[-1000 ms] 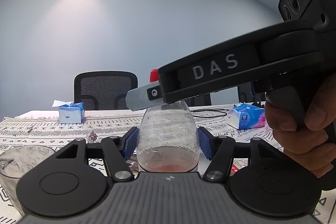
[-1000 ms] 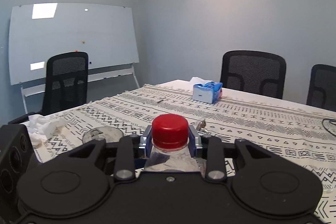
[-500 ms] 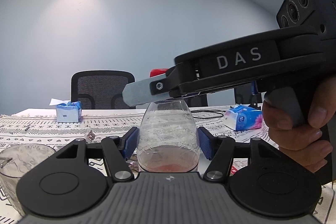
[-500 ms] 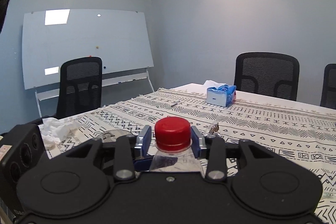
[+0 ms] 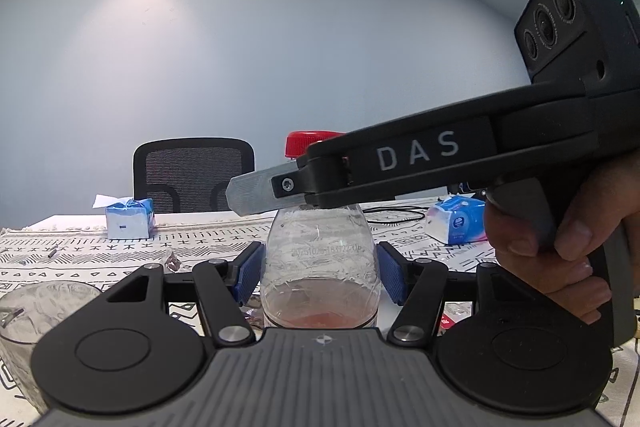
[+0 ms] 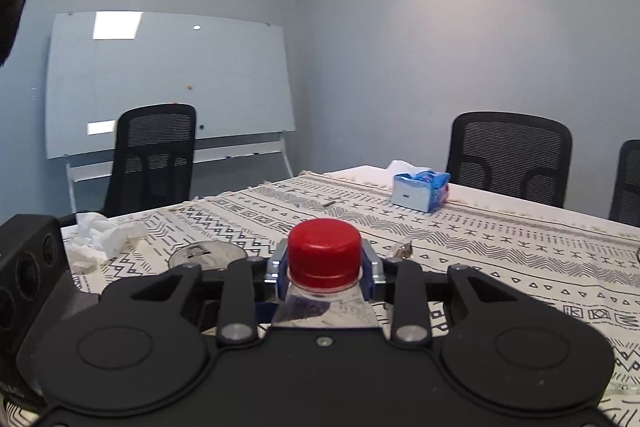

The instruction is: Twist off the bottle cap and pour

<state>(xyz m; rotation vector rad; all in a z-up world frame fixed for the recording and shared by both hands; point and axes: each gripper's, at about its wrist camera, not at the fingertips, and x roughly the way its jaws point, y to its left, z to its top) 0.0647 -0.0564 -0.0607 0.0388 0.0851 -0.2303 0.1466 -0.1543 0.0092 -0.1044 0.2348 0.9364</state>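
Gripping red cap (image 6: 324,253), right gripper (image 6: 325,267) seemingly level.

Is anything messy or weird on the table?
A little messy. Crumpled white tissues lie loose on the tablecloth near its edge, and a small crinkled wrapper sits beside the bottle. Nothing looks spilled: the bottle stands upright with its red cap on, between the right tongs.
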